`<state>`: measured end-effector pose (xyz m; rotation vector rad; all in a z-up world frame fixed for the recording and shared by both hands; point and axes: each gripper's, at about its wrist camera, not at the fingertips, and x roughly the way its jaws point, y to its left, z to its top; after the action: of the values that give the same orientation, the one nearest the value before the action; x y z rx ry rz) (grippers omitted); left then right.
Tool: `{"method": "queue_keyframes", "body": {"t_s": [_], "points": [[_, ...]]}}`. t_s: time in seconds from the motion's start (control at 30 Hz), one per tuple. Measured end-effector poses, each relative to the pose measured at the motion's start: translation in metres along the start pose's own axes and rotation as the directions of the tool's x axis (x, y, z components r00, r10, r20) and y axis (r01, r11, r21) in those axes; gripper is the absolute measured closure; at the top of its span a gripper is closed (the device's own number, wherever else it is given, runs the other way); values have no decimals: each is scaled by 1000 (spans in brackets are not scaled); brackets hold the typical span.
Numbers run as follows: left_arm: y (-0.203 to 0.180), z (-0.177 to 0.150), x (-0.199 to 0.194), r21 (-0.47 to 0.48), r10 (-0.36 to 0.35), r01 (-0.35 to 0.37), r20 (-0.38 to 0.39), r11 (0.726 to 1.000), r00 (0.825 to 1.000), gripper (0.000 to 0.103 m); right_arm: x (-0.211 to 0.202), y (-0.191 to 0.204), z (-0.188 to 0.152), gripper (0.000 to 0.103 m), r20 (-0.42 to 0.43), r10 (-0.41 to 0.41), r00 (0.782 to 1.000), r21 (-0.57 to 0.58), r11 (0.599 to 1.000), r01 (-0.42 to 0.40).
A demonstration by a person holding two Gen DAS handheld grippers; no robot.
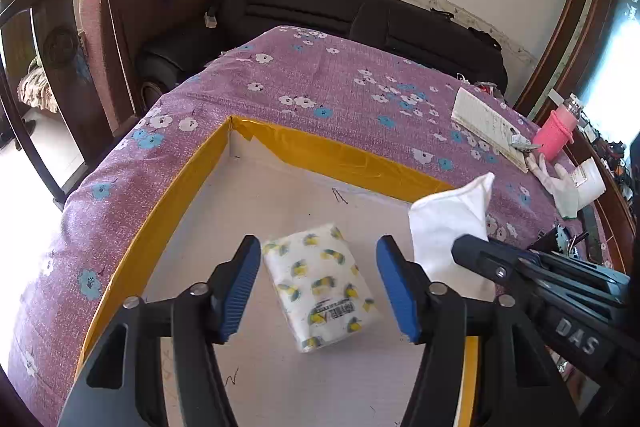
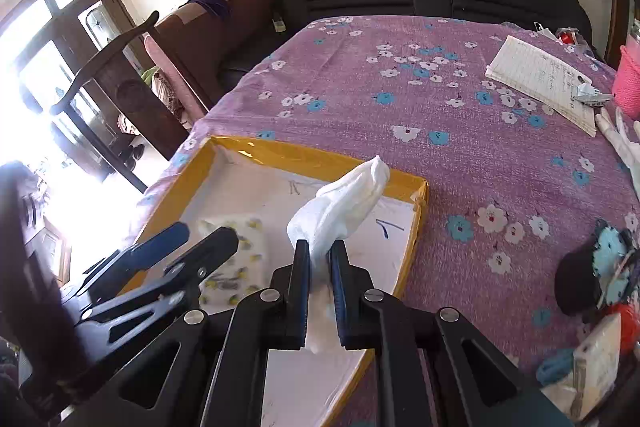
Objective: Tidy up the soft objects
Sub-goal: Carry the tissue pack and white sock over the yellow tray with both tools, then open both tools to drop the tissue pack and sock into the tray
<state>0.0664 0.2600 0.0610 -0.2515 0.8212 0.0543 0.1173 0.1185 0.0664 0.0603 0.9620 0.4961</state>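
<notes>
A tissue pack printed with yellow lemons lies flat on the white floor of a yellow-rimmed tray. My left gripper hangs over it, open, its blue pads on either side of the pack and not pressing it. The right gripper is shut on a white cloth, which bunches up out of its tips above the tray. In the left wrist view the right gripper comes in from the right with the cloth. The right wrist view shows the left gripper over the pack.
The tray sits on a purple flowered cover. On it lie a notebook, a pink cup, a white glove and, at the near right, a dark soft toy with blue parts. A black sofa and a wooden chair stand beyond.
</notes>
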Motion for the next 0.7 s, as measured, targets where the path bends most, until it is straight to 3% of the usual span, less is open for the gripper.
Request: {"method": "queue_keyframes", "body": {"t_s": [0.27,0.7], "points": [[-3,0,-13,14,42,-43,42,999,998,29,-6,-9,-3,64,23,-22,999,10,1000,22],[-38,-16,-73,92,74,-89,153,992,985,23,-74,-32,-33,47,101,-43,994,50,998,38]]}}
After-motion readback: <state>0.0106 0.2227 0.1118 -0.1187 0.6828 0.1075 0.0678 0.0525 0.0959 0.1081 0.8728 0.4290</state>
